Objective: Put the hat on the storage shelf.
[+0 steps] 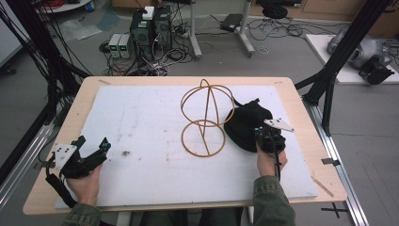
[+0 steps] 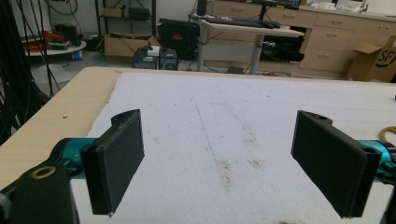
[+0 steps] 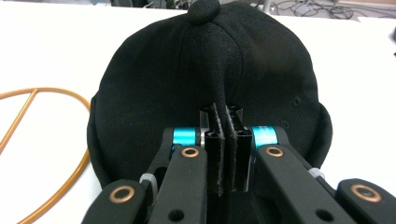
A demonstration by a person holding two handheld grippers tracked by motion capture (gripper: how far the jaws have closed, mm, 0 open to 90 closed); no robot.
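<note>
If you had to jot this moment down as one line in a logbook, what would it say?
right gripper: shut on black cap | left gripper: open, holding nothing, over white mat | gold wire stand: upright, left of cap

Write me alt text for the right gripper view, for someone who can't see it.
The right gripper, seen from just behind, is shut on a pinched fold of fabric on a black cap lying on a white foam mat. Part of an orange wire stand curves in at the left.
</note>
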